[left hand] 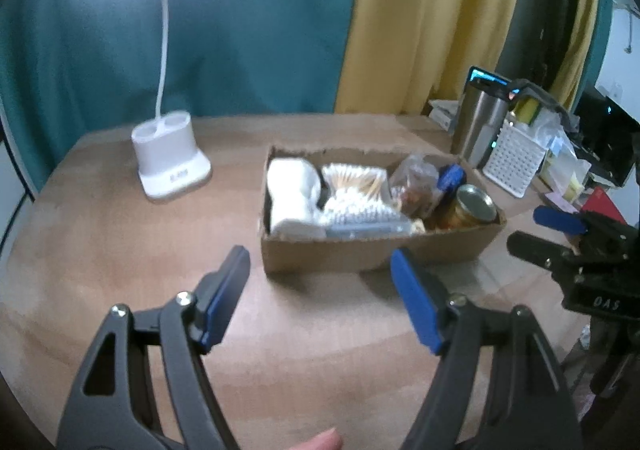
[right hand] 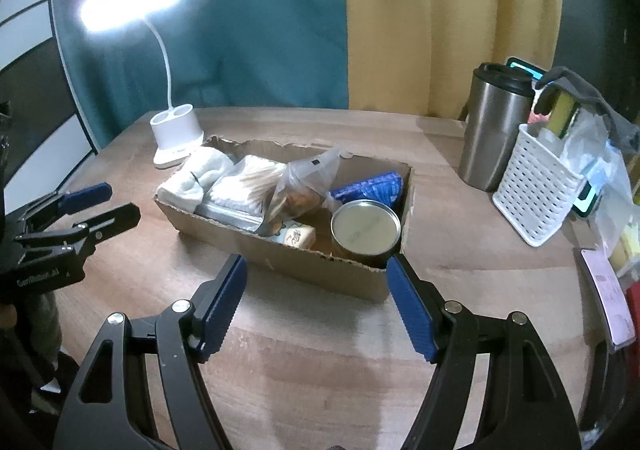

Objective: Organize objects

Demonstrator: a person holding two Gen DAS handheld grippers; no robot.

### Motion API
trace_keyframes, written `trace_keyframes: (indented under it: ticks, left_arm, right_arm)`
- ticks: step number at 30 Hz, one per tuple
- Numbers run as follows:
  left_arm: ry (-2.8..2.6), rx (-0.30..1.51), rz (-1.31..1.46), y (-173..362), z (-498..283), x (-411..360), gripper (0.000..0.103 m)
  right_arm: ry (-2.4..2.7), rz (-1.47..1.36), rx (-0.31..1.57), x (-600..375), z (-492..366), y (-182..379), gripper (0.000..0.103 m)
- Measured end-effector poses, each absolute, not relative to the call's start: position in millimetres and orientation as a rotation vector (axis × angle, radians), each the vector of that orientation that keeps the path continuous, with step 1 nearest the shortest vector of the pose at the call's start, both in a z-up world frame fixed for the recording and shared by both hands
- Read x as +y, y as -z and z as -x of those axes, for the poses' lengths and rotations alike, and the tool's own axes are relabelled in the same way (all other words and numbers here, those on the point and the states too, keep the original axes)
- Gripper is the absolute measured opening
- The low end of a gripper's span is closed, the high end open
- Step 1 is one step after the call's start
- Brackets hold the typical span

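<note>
A shallow cardboard box sits on the wooden table. It holds a white rolled cloth, a bag of cotton swabs, a clear snack bag, a blue packet, a jar with a metal lid and a small wrapped bar. My left gripper is open and empty, just in front of the box. My right gripper is open and empty at the box's near right corner.
A lit white desk lamp stands left of the box. A steel tumbler and a white perforated basket with bags stand at the right, beside clutter at the table's right edge. Curtains hang behind.
</note>
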State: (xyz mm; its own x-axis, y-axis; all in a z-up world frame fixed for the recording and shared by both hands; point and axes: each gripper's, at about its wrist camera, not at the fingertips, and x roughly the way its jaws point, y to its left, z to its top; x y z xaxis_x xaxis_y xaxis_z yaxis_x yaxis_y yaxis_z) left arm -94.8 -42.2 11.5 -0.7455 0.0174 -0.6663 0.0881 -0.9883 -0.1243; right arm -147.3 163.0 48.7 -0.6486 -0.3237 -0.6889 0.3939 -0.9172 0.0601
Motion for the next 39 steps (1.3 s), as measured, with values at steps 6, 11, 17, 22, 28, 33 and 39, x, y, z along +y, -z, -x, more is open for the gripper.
trace_keyframes:
  ticks: [6,11,17,22,28,33,39]
  left_arm:
    - [2.909,0.231,-1.109,-9.1,81.5,-34.6,0.074]
    - [2.918,0.218,-1.095,-12.0,74.4,-31.6,0.074]
    - [2.928,0.223,-1.087,-14.7,68.2,-30.4,0.074]
    - [2.923,0.232,-1.096,-14.1,65.7,-31.4,0.074]
    - [2.917,0.223,-1.094,-13.6,61.9,-31.4,0.074]
    - [2.923,0.222,-1.089,-15.1,58.7,-30.5,0.074]
    - [2.925,0.223,-1.084,-16.7,56.8,-30.6,0.074]
  right_arm:
    - [2.555,-1.039,0.143,162.0,134.7,-47.6,0.075]
    - [2.556,-1.049,0.135,161.5,127.4,-44.4,0.075]
    - [2.552,-1.055,0.13,161.6,124.8,-41.2,0.075]
    - [2.541,-1.065,0.125,162.8,123.2,-38.3,0.075]
    - [2.548,-1.054,0.126,164.1,119.6,-40.6,0.075]
    - [2.549,-1.047,0.127,165.0,116.2,-41.6,0.075]
    - [2.552,-1.039,0.127,165.9,112.7,-43.9,0.075]
